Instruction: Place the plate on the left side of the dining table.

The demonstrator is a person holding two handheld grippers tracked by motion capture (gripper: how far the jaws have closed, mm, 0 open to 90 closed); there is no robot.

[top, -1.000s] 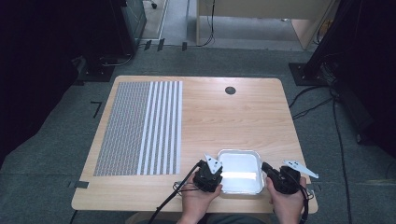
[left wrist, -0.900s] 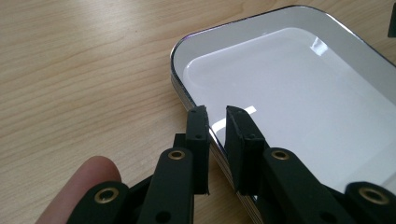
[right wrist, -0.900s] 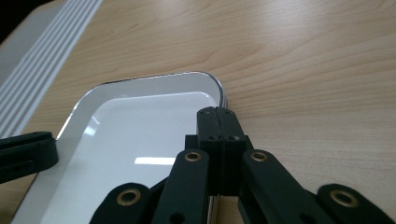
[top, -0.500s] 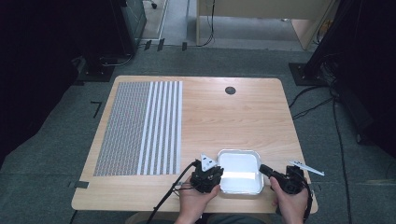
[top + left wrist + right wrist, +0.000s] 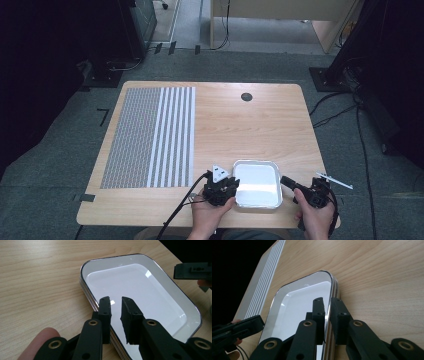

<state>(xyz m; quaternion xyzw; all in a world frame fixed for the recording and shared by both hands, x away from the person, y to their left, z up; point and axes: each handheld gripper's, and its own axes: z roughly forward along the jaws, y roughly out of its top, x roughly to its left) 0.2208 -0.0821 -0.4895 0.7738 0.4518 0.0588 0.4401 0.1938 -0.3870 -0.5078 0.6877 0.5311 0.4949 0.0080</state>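
Since the earlier high view, the right gripper [image 5: 289, 182] had shifted slightly lower in the frame along the right edge of the white tray [image 5: 256, 183], while the left gripper [image 5: 232, 185] had kept its station at the tray's left edge. The tray, white with a thin dark rim, appeared to be the top of a nested stack, and it lay flat on the wooden counter [image 5: 250, 125] in the lower centre of the high view, just right of the striped mat [image 5: 150, 137] and well apart from the dark round fitting [image 5: 246, 96] near the counter's far edge. In the left gripper view, the left gripper [image 5: 115, 305] straddled the tray [image 5: 140, 285] at its near rim, one jaw outside the rim and one over the white floor; the jaws had just been opening by a small amount, and a narrow gap separated them, so no pressing contact could be confirmed. In the right gripper view, the right gripper [image 5: 327, 305] likewise straddled the tray [image 5: 297, 302] rim, which ran between the jaws; the jaws were nearly closed, and whether the pads pressed on the rim could not be told. Each gripper was held in a hand at the bottom of the high view.
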